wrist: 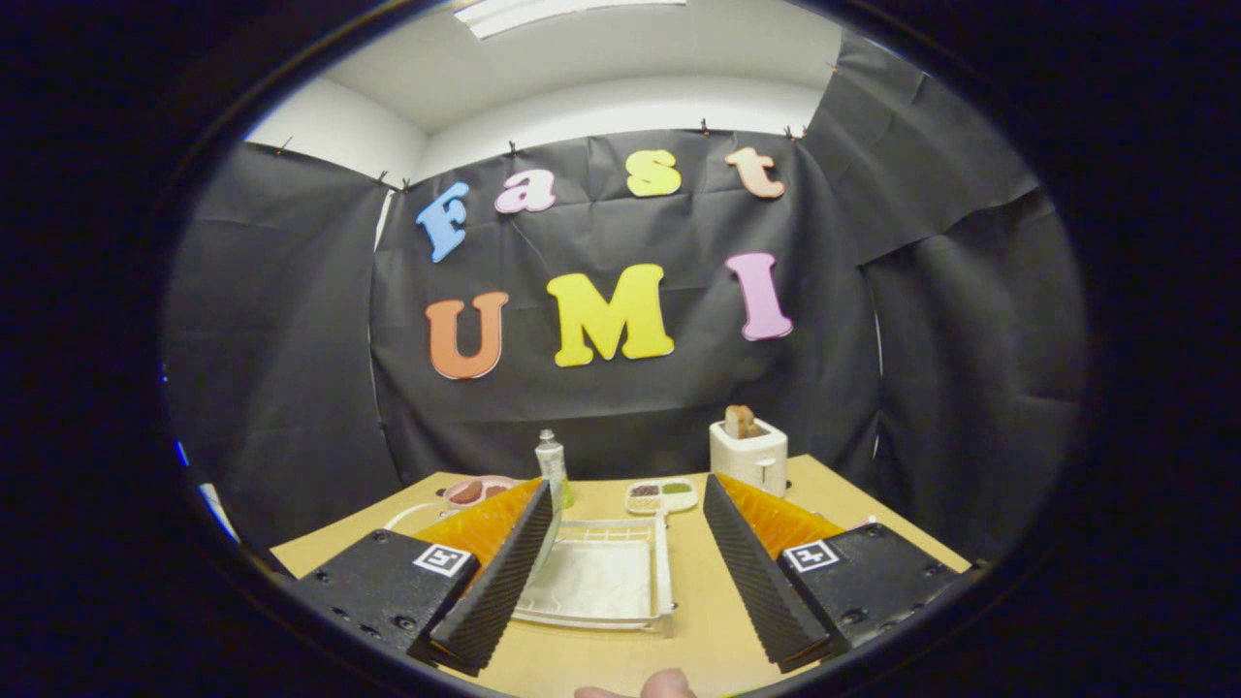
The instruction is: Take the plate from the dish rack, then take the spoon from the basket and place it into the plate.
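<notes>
My gripper [628,494] is open above the wooden table [698,620], with nothing between its fingers. A white, tray-like dish rack [606,577] lies on the table between and just below the fingers, its left side hidden by the left finger [504,572]. Its bare floor is what I see of its inside. Beyond the left finger's tip sits a pink plate [480,490] with brown pieces on it. I cannot make out a spoon or a basket.
A small bottle [552,463] stands beyond the rack. A small white divided dish [661,496] lies right of the bottle. A white toaster [748,454] with a slice of bread in it stands at the back right. A person's fingertip [667,683] pokes in at the near edge.
</notes>
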`<state>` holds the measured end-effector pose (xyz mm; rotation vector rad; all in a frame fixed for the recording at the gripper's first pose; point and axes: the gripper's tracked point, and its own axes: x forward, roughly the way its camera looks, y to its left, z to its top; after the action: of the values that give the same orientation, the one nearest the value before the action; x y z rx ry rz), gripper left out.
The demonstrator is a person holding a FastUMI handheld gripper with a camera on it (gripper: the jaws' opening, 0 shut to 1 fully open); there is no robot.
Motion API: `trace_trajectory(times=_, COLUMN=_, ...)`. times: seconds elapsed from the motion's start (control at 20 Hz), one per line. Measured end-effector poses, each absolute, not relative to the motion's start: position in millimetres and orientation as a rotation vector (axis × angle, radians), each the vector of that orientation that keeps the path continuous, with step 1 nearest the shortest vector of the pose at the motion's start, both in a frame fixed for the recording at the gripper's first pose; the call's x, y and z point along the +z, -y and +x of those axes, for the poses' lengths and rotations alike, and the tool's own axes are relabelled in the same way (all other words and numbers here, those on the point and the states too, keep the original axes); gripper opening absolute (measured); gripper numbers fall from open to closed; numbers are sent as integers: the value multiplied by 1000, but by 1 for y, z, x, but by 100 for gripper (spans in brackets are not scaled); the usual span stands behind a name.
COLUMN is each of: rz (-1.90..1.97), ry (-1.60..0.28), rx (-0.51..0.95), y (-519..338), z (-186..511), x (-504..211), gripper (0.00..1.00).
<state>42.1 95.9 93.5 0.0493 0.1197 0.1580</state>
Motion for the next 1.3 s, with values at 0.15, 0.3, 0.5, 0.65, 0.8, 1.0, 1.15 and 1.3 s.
trace_trajectory(times=0.15, rz=4, ry=-214, rx=218, y=-134, z=61, x=103, gripper=100)
trace_trajectory(times=0.3, rz=-5, ry=-333, rx=267, y=-171, z=81, x=100, gripper=100)
trace_trajectory(times=0.5, rz=-82, ry=-477, rx=269, y=-197, z=113, x=92, gripper=100)
trace_trajectory(times=0.65, rz=-49, ry=-617, rx=270, y=-208, z=137, x=75, gripper=100)
trace_trajectory(times=0.8, rz=-29, ry=-711, rx=222, y=-208, z=160, x=55, gripper=100)
trace_trajectory(times=1.0, rz=-6, ry=-830, rx=181, y=-210, z=179, x=23, gripper=99)
trace_trajectory(times=1.15, rz=38, ry=-900, rx=184, y=-216, z=191, x=1, gripper=91)
trace_trajectory(times=1.3, rz=65, ry=-946, rx=171, y=-220, z=198, x=-12, gripper=84)
